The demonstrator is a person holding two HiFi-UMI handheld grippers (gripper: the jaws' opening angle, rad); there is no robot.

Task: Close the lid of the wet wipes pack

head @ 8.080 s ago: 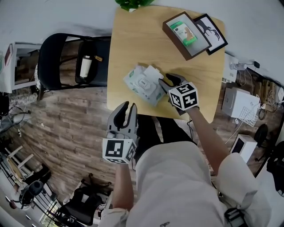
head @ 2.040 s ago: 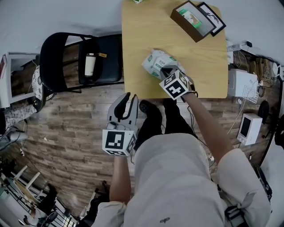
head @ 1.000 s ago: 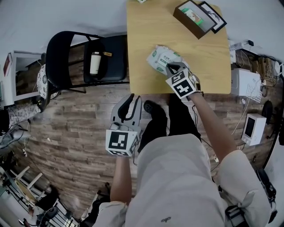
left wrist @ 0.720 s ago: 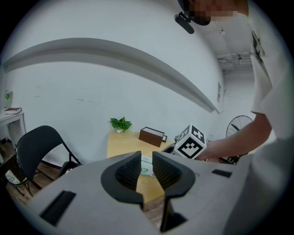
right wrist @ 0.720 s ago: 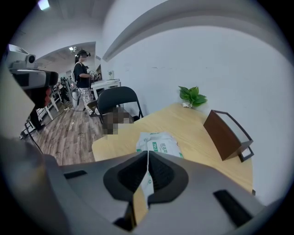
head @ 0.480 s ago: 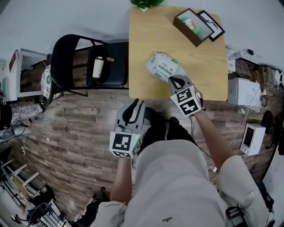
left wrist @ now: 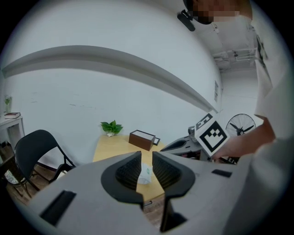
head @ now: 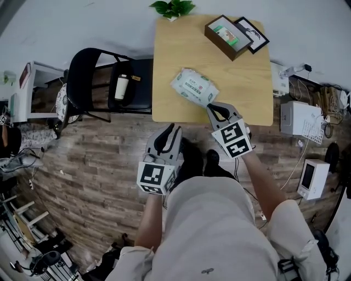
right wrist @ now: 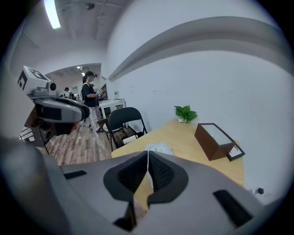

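Right gripper (head: 218,111): jaws clenched together, nothing in them. The right gripper view shows the pads meeting along a thin line at the tip (right wrist: 148,155). It hangs over the near edge of the table (head: 244,77), just on my side of the wet wipes pack (head: 193,86), and I read it as clear of the pack.

Left gripper (head: 169,130): jaws slightly apart and empty. The left gripper view (left wrist: 146,158) shows a narrow gap, with only the distant pack (left wrist: 146,174) visible through it. This gripper is off the table, over the wood floor (head: 98,159), pointing at the table's near edge.

The pack lies flat on the table, skewed to the edges, near the front and left of centre. The right gripper view has it just beyond the jaws (right wrist: 158,148). Its top face looks flat; the lid is too small to read.

Further back, a brown box (head: 224,35) sits at the far right corner with a picture frame (head: 253,34) touching it. A small plant (head: 173,7) is at the far edge.

A black folding chair (head: 90,82) stands left of the table with a bottle (head: 122,86) lying on its seat.
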